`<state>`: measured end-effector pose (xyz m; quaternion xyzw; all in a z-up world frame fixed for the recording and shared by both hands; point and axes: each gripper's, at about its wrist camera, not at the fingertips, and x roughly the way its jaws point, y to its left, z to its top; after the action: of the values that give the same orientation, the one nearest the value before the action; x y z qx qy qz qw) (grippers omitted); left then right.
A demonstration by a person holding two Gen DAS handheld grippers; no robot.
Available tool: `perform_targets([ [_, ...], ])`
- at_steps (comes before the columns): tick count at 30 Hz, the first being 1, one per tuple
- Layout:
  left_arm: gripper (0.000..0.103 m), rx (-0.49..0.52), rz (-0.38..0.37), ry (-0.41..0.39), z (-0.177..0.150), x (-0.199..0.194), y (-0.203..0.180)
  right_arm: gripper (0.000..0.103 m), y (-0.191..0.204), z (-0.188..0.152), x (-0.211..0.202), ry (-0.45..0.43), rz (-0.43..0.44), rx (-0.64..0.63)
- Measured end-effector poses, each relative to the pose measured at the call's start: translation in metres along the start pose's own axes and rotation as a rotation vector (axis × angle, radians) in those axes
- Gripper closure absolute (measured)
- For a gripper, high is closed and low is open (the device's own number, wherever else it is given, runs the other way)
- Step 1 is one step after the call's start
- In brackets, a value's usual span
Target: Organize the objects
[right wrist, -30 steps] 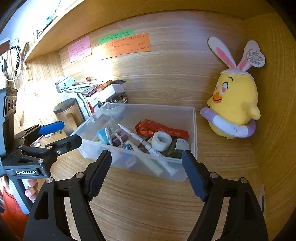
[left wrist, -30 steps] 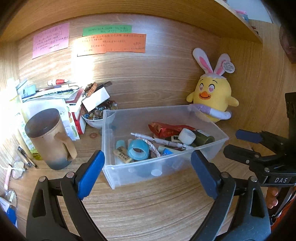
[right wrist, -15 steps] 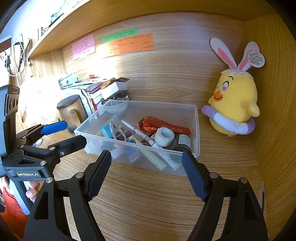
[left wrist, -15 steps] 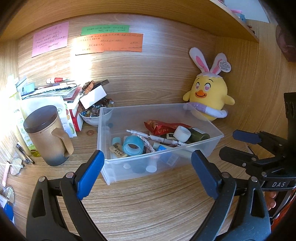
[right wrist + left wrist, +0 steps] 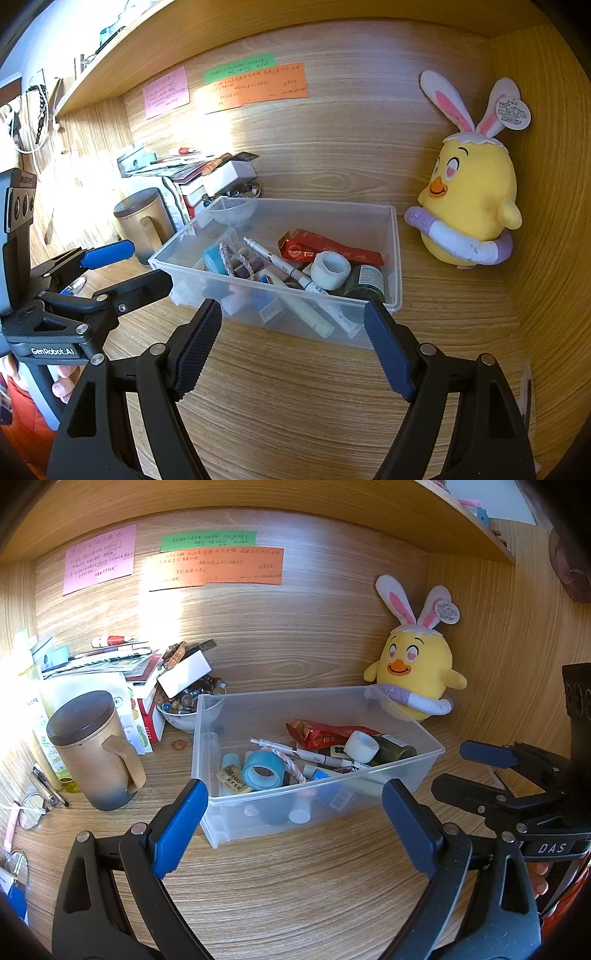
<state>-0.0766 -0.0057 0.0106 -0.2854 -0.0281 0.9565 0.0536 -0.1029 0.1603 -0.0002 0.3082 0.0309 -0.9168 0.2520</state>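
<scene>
A tan ceramic lidded mug (image 5: 94,749) is standing at the left; the left gripper (image 5: 291,823) is hovering, fingers apart, before the clear plastic bin (image 5: 314,805) of stationery; the right gripper (image 5: 291,345) is gaping likewise; a yellow plush chick (image 5: 469,206) is sitting just right

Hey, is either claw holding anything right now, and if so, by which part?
Nothing is held. The left claw and the right claw are both open and empty, hanging over the desk just in front of the clear plastic bin.
</scene>
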Motion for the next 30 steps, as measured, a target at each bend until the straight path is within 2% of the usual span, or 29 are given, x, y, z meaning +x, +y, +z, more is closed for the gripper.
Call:
perform_targets([
  [30,0.004,-0.017,-0.006,0.004,-0.001,0.0002,0.0017,0.026,0.0033,-0.0006,0.0021,0.009,0.006,-0.004],
])
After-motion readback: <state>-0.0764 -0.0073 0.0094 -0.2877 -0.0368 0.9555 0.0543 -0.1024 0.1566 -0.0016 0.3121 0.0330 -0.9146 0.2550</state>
